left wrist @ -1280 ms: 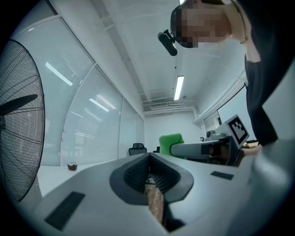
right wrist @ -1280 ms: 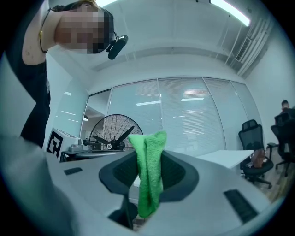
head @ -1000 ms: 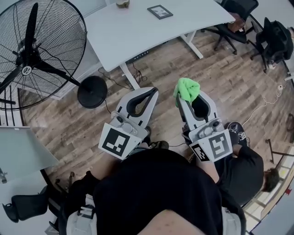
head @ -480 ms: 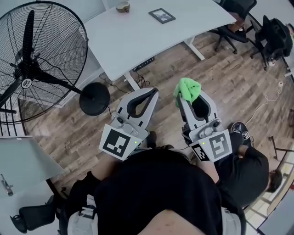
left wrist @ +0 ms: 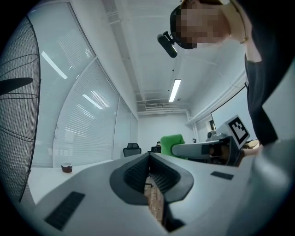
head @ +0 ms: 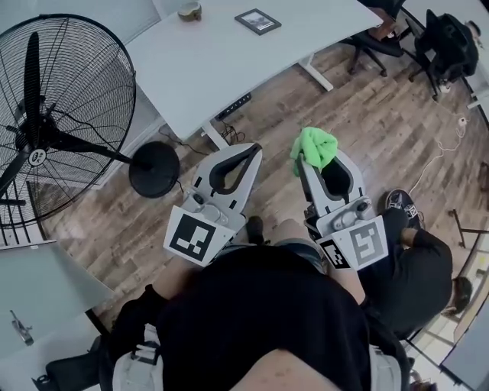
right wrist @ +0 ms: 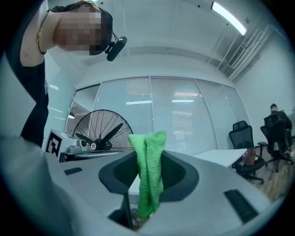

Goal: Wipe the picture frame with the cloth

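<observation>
On the far part of the white table (head: 214,69), the frame (head: 257,21) lay flat, well apart from both grippers, which were held over the wood floor short of the table's near edge. In the head view it lay almost straight ahead of the left gripper (head: 250,150) and ahead and to the left of the right gripper (head: 312,156); the left tips were slightly nearer, but the cloth (head: 316,147) was on the right. The frame's long axis appeared to run diagonally, from upper left to lower right in that view. Judgement: the right gripper would have to travel forward and a little left to bring the cloth over it. Left jaws were pressed together with nothing between them. Right jaws pinched the cloth, a bunch standing above the tips and a tail hanging below. The cloth was bright green, soft and napped like terry, folded on itself. The frame was a thin dark rectangle with a paler centre; glazing could not be made out. The tabletop looked smooth and hard. The jaw pads were dark and ribbed in grey shells.
</observation>
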The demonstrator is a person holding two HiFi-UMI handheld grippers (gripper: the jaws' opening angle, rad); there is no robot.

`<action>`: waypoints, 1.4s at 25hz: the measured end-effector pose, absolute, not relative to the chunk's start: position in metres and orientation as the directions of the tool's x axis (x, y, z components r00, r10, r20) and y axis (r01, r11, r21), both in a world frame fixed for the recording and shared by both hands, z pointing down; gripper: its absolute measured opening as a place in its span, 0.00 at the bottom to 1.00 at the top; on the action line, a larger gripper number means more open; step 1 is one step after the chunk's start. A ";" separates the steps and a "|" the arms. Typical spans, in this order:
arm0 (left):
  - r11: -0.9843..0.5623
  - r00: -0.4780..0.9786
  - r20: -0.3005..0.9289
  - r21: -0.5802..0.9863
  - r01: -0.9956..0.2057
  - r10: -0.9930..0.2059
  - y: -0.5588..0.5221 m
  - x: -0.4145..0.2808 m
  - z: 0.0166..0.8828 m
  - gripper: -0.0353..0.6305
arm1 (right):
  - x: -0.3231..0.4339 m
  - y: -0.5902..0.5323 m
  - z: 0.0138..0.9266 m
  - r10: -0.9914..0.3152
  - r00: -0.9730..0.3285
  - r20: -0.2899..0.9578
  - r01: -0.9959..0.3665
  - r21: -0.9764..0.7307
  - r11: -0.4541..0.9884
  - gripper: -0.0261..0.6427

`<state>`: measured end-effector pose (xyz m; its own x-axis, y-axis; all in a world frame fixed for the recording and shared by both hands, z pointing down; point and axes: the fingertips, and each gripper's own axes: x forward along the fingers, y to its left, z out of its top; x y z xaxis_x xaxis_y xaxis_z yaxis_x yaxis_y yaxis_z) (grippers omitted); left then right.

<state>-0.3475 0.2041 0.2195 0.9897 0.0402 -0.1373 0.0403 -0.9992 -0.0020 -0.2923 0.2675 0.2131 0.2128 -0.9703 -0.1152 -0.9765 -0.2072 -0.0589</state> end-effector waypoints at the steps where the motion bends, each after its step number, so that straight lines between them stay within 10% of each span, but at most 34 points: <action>1: -0.999 0.990 -0.135 -0.002 0.047 0.047 0.205 -0.347 0.220 0.07 | -0.292 0.268 0.214 -0.970 0.217 -0.113 -0.976 -0.060 -0.211 0.22; 35: -0.998 0.989 -0.139 -0.026 -0.049 -0.045 0.154 -0.198 0.211 0.07 | -0.138 0.208 0.200 -0.985 0.101 -0.137 -0.994 -0.049 -0.095 0.22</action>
